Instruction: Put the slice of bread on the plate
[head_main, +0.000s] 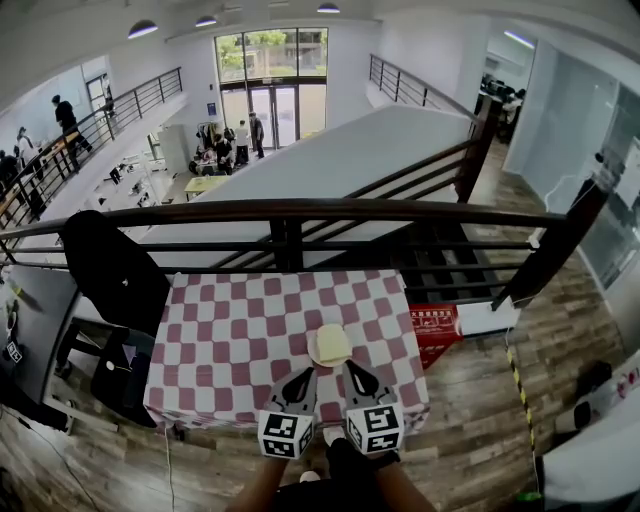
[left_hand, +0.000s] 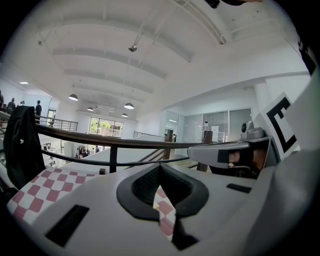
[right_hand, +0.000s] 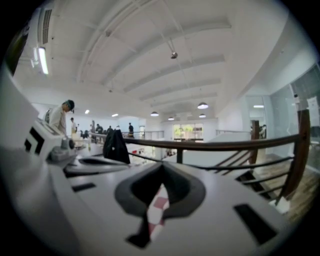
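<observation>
On the red-and-white checked table (head_main: 230, 340) a pale round plate (head_main: 317, 360) sits near the front edge. A light slice of bread (head_main: 329, 342) lies on it. In the head view both grippers hover just in front of the plate, pointing at it and not touching it. My left gripper (head_main: 304, 377) is below and left of the plate, my right gripper (head_main: 353, 370) below and right. Each gripper view shows its jaws closed together with nothing between them, at the left gripper (left_hand: 160, 168) and the right gripper (right_hand: 162, 169). Only a sliver of checked cloth shows below the tips.
A black railing (head_main: 290, 212) runs along the table's far side, with a dark jacket (head_main: 112, 268) hung on it at the left. A black chair (head_main: 120, 375) stands by the table's left edge. A red sign (head_main: 436, 328) lies on the wooden floor to the right.
</observation>
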